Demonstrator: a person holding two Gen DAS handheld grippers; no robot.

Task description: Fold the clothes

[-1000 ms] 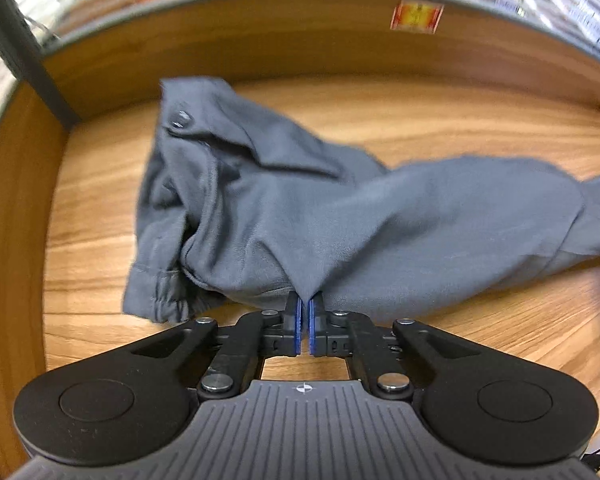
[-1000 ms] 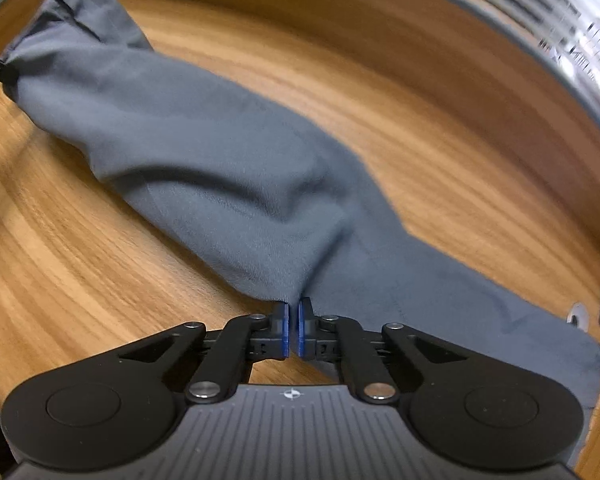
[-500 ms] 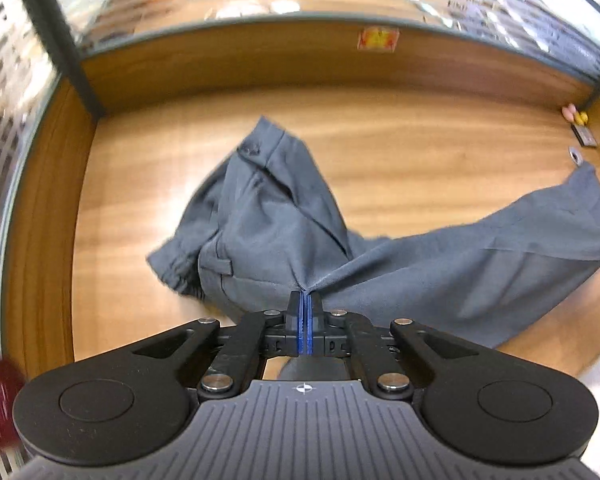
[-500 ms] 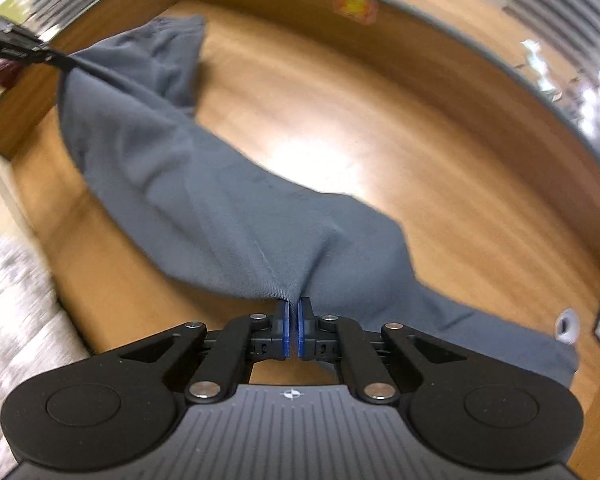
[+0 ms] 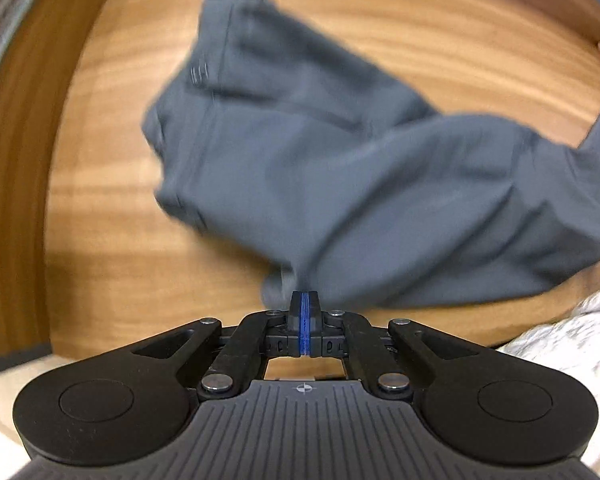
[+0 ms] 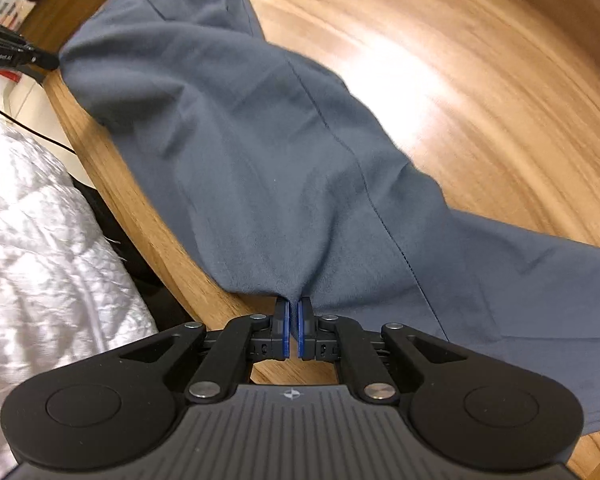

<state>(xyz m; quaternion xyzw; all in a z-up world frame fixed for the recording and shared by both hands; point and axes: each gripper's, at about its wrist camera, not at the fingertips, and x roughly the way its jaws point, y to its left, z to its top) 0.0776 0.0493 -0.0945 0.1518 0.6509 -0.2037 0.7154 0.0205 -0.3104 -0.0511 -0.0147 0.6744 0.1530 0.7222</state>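
Pinching a fold of the grey trousers [image 5: 340, 184], the jaws of the left gripper [image 5: 305, 300] were pressed together on the cloth, and the jaws of the right gripper [image 6: 293, 308] were closed on another fold of the same trousers [image 6: 280, 152], with only a thin gap between the blue pads. Both grips were on the edge of the trousers nearest to the person, so the garment lay away from both jaws, across the counter. Its long axis ran from one gripper to the other: the waistband end, with a belt loop, was bunched beyond the left gripper, and the leg stretched beyond the right gripper. My judgement is that the coming fold depends on this line staying straight. The trousers lay on the wooden counter [image 5: 112, 208], which had a raised wooden rim [image 5: 12, 152] on its far side. Beside the near edge of the trousers, off the counter, a white quilted cloth [image 6: 40, 248] was visible.
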